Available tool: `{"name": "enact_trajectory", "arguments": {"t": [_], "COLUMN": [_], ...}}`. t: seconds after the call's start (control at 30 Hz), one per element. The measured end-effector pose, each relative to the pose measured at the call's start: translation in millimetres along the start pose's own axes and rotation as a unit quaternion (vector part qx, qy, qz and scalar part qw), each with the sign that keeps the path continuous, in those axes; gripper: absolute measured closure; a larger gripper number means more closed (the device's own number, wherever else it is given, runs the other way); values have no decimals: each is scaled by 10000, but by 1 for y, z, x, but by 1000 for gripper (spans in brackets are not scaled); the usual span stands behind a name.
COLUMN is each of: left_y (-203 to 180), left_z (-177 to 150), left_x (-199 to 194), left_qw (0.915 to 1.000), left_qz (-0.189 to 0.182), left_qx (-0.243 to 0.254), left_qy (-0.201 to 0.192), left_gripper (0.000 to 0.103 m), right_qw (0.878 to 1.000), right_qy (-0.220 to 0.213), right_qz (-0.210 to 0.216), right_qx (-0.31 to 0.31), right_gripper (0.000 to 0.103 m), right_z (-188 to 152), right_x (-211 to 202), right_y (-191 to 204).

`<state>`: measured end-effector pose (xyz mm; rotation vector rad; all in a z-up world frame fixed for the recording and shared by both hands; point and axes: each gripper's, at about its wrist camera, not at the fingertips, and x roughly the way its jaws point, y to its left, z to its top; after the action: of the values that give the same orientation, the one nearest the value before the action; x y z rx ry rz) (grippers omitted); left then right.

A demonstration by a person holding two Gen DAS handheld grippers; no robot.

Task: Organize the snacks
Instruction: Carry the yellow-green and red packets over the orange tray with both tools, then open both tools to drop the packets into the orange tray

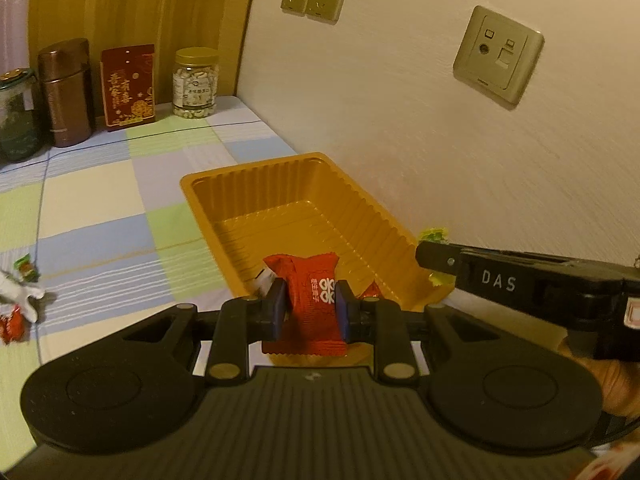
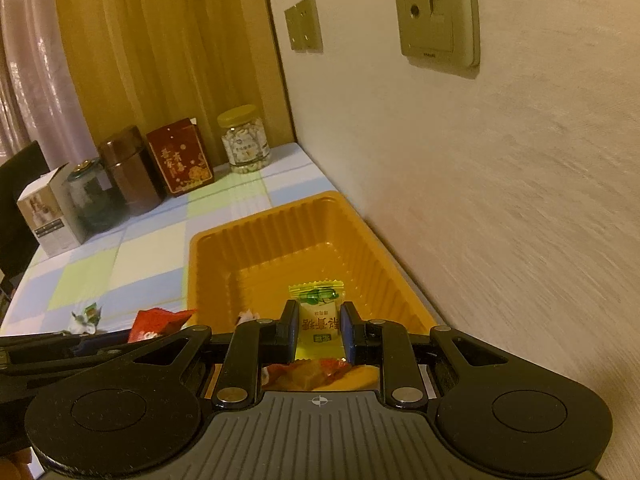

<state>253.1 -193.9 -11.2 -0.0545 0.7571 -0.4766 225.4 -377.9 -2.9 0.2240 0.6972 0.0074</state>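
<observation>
Both grippers carry one snack each at the near end of the tray (image 1: 256,176).

**Left gripper** (image 1: 310,310): fingers closed on a red packet (image 1: 306,280), pads pressing its two sides. The packet stands upright between the fingers, above the tray's near rim. Another red wrapper lies in the tray just right of the fingers.

**Right gripper** (image 2: 319,334): fingers closed on a yellow packet (image 2: 318,320), its top edge projecting ahead of the fingertips over the tray floor. Red-and-orange wrappers (image 2: 308,372) lie below and behind the fingers.

**Step in hand (judged):** deposit both packets in the tray.
1. Carry each packet forward until it is clearly past the near rim; the red one looks barely over it.
2. Lower before opening, so that the light packet does not bounce off the ribbed wall.
3. Keep the grippers apart; the right one already reaches in close beside the left fingers.
4. Open fully and withdraw straight back, so that the wrapper does not snag on a pad.

**View differences:**
- Left view only: loose candies (image 1: 24,268) on the surface far left of the fingers, and the right gripper's side with a green-yellow wrapper near its tip.
- Right view only: a white box (image 2: 48,212) in the row of containers beyond the tray, the wrappers under the fingers, and a bare far half of the tray.
</observation>
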Motion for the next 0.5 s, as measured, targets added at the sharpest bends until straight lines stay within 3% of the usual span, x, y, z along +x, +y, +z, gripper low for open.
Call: {"name": "enact_trajectory", "arguments": {"t": [0.4,0.5], "left_y": [-2,-2], "left_z": [9,10], "left_x": [38,44], "left_qw": [9997,9996], "left_qz": [-103,-61], "left_qx": [-125,-168], "left_qy": [159,197], "left_gripper": [80,74], "right_qw": [9998,9997], "right_qy": [98,125], "right_qz": [-82,-86], "right_qx": [161,185], "right_gripper": [81,81], "right_z": [6,5], "right_x": [22,25], "right_y": [-16,-17]}}
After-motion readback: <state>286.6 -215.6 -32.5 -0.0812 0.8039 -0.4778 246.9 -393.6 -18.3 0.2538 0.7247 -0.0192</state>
